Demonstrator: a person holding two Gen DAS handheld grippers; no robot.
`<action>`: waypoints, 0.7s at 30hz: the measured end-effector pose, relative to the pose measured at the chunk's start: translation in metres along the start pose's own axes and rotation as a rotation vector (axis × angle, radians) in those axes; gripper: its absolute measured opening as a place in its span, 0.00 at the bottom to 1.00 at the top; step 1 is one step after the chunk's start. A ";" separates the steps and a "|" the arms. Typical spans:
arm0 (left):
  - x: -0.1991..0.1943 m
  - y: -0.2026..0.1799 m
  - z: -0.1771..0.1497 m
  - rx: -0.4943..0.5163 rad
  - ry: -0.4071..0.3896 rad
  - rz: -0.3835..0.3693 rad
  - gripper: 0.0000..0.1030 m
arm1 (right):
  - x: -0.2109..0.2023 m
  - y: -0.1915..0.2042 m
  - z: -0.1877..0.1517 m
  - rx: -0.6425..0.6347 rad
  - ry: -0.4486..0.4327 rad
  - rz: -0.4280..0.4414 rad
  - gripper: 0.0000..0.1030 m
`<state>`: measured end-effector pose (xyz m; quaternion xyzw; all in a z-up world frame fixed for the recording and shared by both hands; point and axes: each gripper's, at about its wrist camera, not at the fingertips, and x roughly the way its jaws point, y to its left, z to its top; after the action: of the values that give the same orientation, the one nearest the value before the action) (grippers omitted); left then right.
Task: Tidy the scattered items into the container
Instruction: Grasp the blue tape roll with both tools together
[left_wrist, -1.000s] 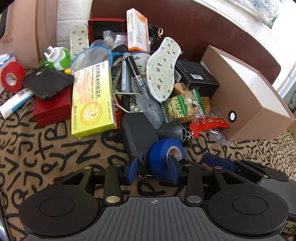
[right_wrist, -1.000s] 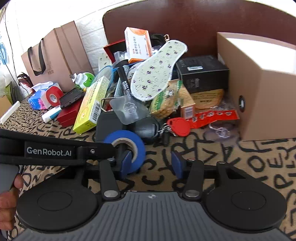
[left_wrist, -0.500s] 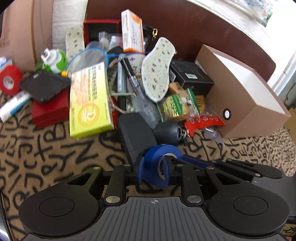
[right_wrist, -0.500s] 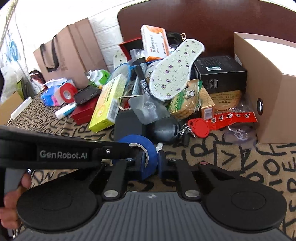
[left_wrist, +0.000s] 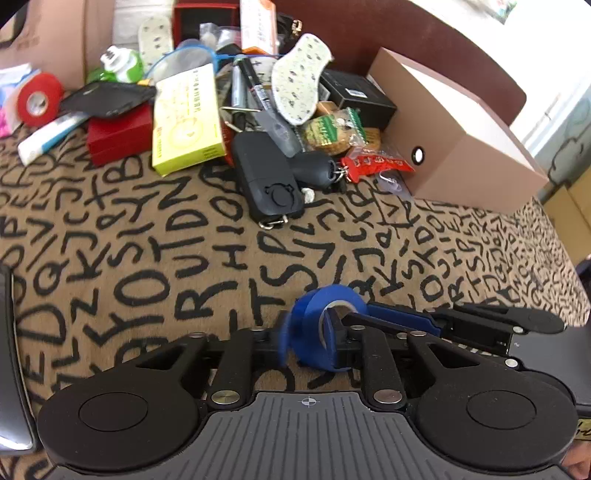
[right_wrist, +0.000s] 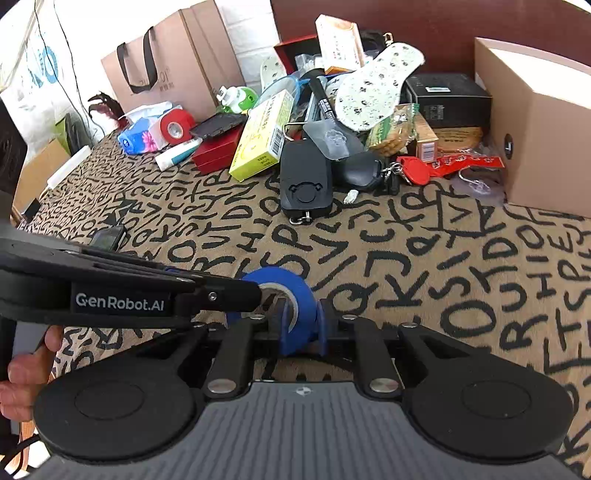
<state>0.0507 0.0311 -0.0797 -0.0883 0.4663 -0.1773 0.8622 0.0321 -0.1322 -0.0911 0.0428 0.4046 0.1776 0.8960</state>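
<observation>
Both grippers meet on one blue tape roll (left_wrist: 325, 328), held low over the letter-patterned cloth (left_wrist: 147, 258) and well apart from the clutter at the back.

Our right gripper (right_wrist: 301, 334) is clamped on the roll: in its own view the two blue pads (right_wrist: 320, 328) pinch the roll's band, one inside the core, one on the outer face. Jaws narrow.

Our left gripper (left_wrist: 310, 343) also has the roll between its fingers, and its jaws are opening at this moment. Motion blur on the near blue pad; we cannot tell whether the pads still press on the tape. In the right wrist view the left gripper's arm crosses from the left, tip at the roll's core, a hand (right_wrist: 26, 373) behind it at the frame edge.

Container: brown cardboard box (left_wrist: 454, 147) at the far right, on the cloth, small round hole in its near face.

Pile just left of the box: black case with a snap ring (left_wrist: 266, 177), black key fob (left_wrist: 314, 170), red packet (left_wrist: 376, 164), snack bag (left_wrist: 332, 129), floral insole (left_wrist: 299, 81), yellow-green medicine box (left_wrist: 188, 118), red box (left_wrist: 118, 136), red tape roll (left_wrist: 38, 99) farther left. Brown paper bag (right_wrist: 166, 62) stands behind.
</observation>
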 end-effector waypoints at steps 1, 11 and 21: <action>-0.001 0.002 -0.001 -0.007 -0.003 0.004 0.47 | -0.001 -0.001 -0.001 0.011 -0.003 0.003 0.20; 0.003 0.006 -0.001 -0.011 0.028 -0.047 0.43 | -0.006 -0.010 0.001 0.075 -0.013 0.029 0.20; 0.012 0.015 0.002 -0.067 0.042 -0.065 0.37 | 0.001 -0.016 0.001 0.119 -0.009 0.039 0.20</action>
<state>0.0614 0.0406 -0.0926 -0.1283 0.4869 -0.1914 0.8425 0.0380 -0.1467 -0.0942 0.1046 0.4095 0.1704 0.8901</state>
